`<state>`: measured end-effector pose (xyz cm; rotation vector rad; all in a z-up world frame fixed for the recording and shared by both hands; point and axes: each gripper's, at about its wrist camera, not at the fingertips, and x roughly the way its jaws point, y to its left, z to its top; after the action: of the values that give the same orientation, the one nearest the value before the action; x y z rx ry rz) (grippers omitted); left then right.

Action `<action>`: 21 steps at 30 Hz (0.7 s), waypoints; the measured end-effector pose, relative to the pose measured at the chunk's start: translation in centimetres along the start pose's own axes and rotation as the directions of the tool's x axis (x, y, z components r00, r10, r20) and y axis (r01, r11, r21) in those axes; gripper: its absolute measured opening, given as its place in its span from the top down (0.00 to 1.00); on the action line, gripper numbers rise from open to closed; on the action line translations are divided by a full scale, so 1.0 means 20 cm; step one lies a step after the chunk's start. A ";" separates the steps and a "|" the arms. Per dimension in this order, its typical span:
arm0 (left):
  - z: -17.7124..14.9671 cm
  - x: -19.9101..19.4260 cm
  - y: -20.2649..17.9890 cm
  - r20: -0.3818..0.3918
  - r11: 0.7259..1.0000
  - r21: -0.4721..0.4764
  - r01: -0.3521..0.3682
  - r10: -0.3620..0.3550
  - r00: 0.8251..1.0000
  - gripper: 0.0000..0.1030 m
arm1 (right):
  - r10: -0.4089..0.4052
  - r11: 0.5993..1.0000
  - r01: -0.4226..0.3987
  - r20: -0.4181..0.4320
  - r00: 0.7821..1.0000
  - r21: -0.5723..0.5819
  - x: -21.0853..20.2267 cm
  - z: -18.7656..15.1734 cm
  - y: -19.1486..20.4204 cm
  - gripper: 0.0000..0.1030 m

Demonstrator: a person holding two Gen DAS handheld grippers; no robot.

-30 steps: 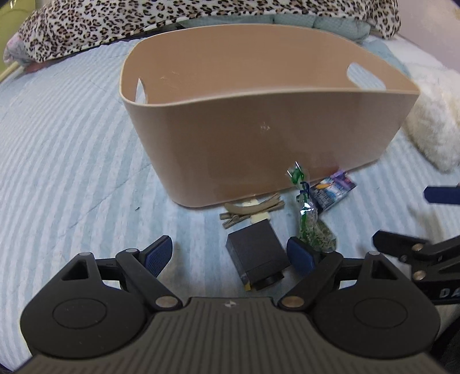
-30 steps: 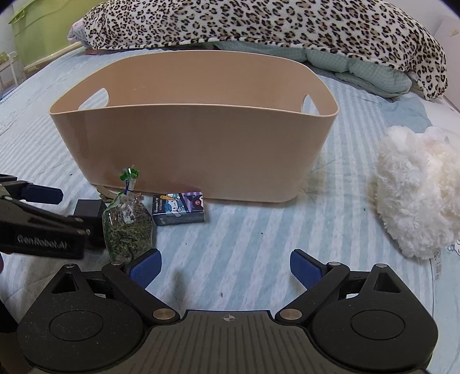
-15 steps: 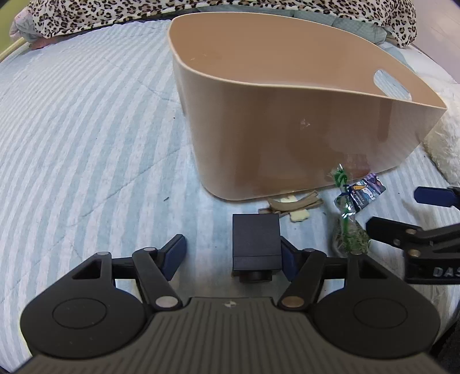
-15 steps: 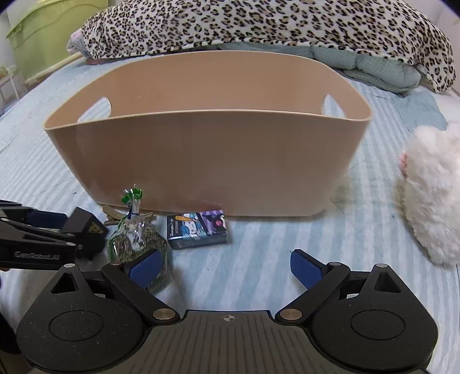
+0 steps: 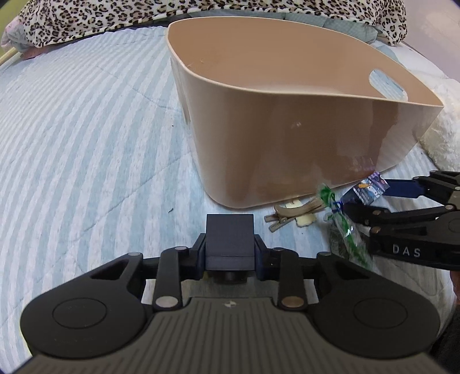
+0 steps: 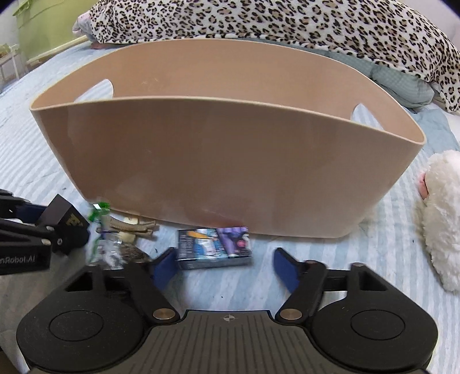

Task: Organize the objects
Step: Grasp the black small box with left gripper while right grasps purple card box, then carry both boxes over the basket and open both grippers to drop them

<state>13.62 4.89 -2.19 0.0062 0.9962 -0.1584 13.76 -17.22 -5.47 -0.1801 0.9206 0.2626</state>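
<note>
A tan plastic basket [image 5: 287, 138] stands on the striped bed; it also shows in the right wrist view [image 6: 218, 161]. My left gripper [image 5: 230, 253] is shut on a small black box [image 5: 230, 238], also seen in the right wrist view [image 6: 64, 227]. My right gripper [image 6: 227, 261] is open just before a colourful card box [image 6: 214, 247], which also shows in the left wrist view [image 5: 369, 187]. A clear bag of dried herbs with a green tie [image 6: 115, 247] lies at its left finger. A tan hair clip [image 5: 293, 211] lies against the basket.
A leopard-print blanket [image 6: 287, 26] lies behind the basket. A white fluffy toy [image 6: 442, 218] lies to the right. A green bin [image 6: 43, 26] stands far left. The striped bedspread [image 5: 72, 143] stretches out to the left.
My left gripper has closed on the black box. My right gripper has moved forward and down toward the card box and narrowed a little.
</note>
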 end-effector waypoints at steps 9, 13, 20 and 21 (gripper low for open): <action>-0.06 -0.08 0.00 -0.007 0.999 0.036 -0.015 0.015 1.000 0.68 | 0.001 1.000 -0.001 0.023 1.000 -0.001 -0.07 -0.06 -0.02 0.55; -0.08 -0.15 0.00 0.009 0.999 0.041 -0.014 0.014 1.000 0.68 | 0.009 0.999 -0.011 0.054 0.999 0.039 -0.17 -0.07 -0.06 0.55; -0.04 -0.33 -0.07 0.087 0.998 0.063 -0.004 -0.001 0.996 0.68 | -0.021 1.000 0.019 0.119 0.993 0.020 -0.34 -0.08 -0.07 0.55; -0.02 -0.34 -0.06 0.099 0.998 0.065 -0.004 -0.002 0.995 0.68 | -0.029 1.000 0.027 0.131 0.991 0.016 -0.36 -0.08 -0.07 0.55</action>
<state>9.48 4.57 3.45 0.0576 0.8914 -0.1882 8.82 -20.02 -0.51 -0.1606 0.7884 0.2395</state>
